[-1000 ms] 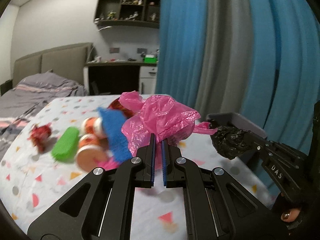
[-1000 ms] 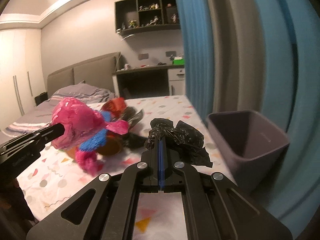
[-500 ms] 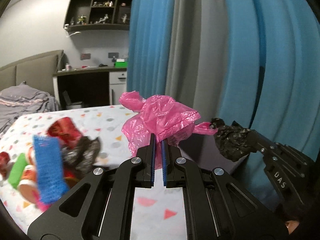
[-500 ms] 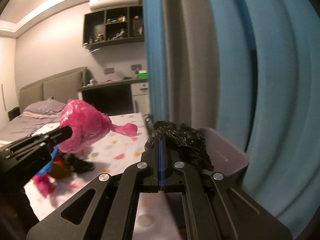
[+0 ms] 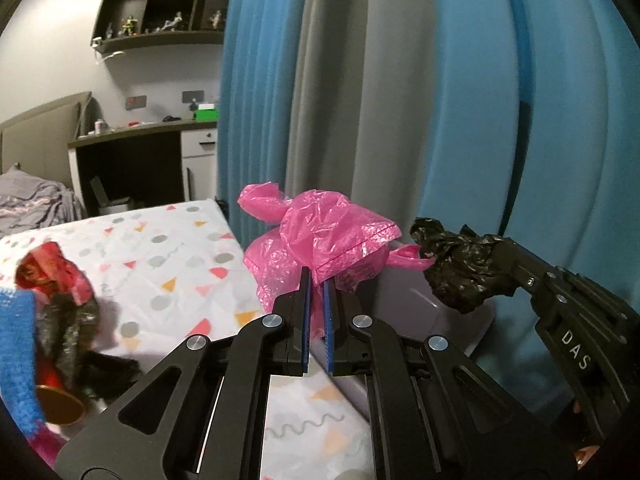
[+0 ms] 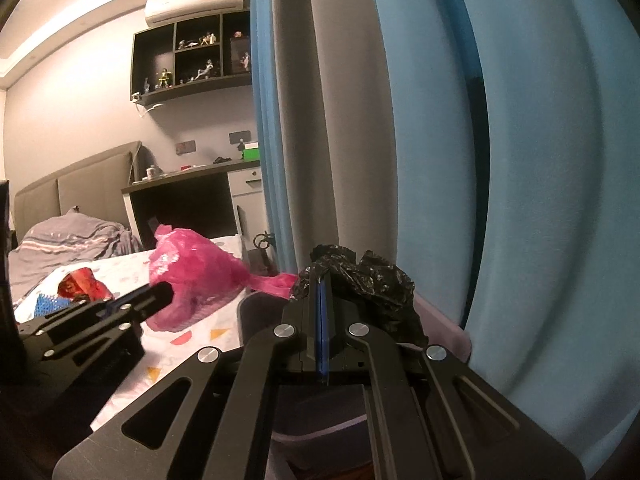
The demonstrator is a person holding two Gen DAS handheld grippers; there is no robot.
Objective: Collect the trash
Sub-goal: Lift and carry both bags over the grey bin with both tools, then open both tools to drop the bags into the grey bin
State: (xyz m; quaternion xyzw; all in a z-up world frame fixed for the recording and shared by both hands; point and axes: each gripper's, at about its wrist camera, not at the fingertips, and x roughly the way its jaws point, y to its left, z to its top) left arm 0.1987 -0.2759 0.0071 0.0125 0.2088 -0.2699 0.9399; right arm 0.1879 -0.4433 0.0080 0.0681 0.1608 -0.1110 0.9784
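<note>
My left gripper (image 5: 317,276) is shut on a crumpled pink plastic bag (image 5: 320,244), held in the air at the right edge of the patterned table (image 5: 168,264). The same pink bag (image 6: 192,276) shows at the left of the right wrist view. My right gripper (image 6: 321,280) is shut on a crumpled black plastic bag (image 6: 372,280), which hangs over the grey bin (image 6: 256,312). In the left wrist view the black bag (image 5: 460,264) sits right of the pink one, above the bin (image 5: 408,292).
Other trash lies on the table at the left: a red wrapper (image 5: 52,268), a blue knitted piece (image 5: 16,356) and a dark crumpled bag (image 5: 72,332). Blue and grey curtains (image 5: 400,80) hang close behind the bin. A bed (image 6: 68,240) and a desk (image 6: 188,196) stand beyond.
Both grippers have swung right with their bags, from over the table to the bin by the curtain. The pile of trash has slid to the left edge of the left wrist view.
</note>
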